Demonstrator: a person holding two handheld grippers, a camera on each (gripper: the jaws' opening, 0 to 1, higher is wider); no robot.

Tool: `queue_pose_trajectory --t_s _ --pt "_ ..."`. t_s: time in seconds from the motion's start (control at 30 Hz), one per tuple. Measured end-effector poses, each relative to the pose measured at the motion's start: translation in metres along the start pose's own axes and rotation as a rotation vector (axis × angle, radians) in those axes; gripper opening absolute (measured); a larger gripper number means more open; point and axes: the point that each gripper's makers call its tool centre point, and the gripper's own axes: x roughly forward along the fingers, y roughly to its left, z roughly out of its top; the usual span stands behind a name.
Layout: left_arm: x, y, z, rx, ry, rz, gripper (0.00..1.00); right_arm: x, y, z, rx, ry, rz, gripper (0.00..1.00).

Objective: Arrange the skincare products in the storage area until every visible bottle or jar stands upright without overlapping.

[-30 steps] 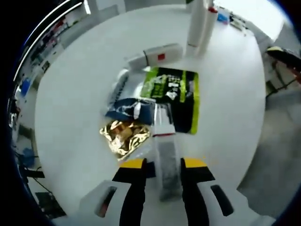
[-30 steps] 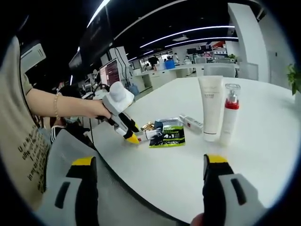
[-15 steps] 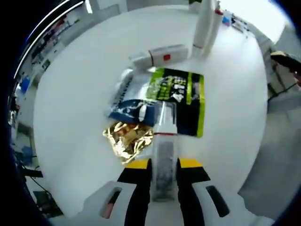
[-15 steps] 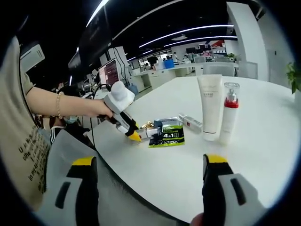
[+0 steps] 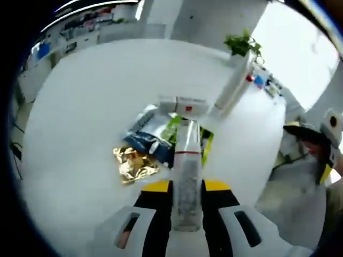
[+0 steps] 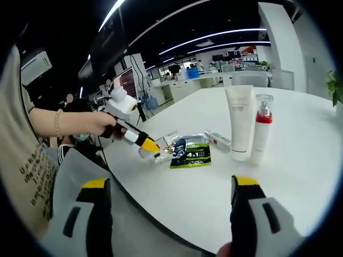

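Worktop first: white and round, it carries everything I am sorting. Two items already stand upright at its far side, the white tube on its cap and the red-collared pump bottle just beside it, touching or nearly so, which I judge leaves them as the finished part of the job. Flat in the middle lies a loose heap: the green-and-black sachet, the dark blue sachet partly over it, and the gold foil packet at the near edge. These overlap, so they need spreading. Beyond them the small white bottle with a red mark lies on its side, not yet stood up.

My left hand-held gripper is pressed together on the clear slim bottle, pinching its lower body so the capped end points away from me; in the right gripper view it looks raised off the heap, and I hold it low on the body so I can tip it upright and set it down on bare surface.

My right hand-held gripper is spread wide, holding nothing, well apart from the products.
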Motion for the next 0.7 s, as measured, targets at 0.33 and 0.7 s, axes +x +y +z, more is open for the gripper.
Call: queue_pose_trajectory --t_s 0.33,0.7 --pt "-0.032 -0.04 0.026 -0.099 -0.186 -0.143 0.17 -0.001 0.0 0.002 0.011 -0.016 0.005 0.92" --pt "-0.062 -0.093 0.041 -0.094 -0.32 -0.295 0.17 -0.005 0.026 0.02 0.034 -0.096 0.126 0.91"
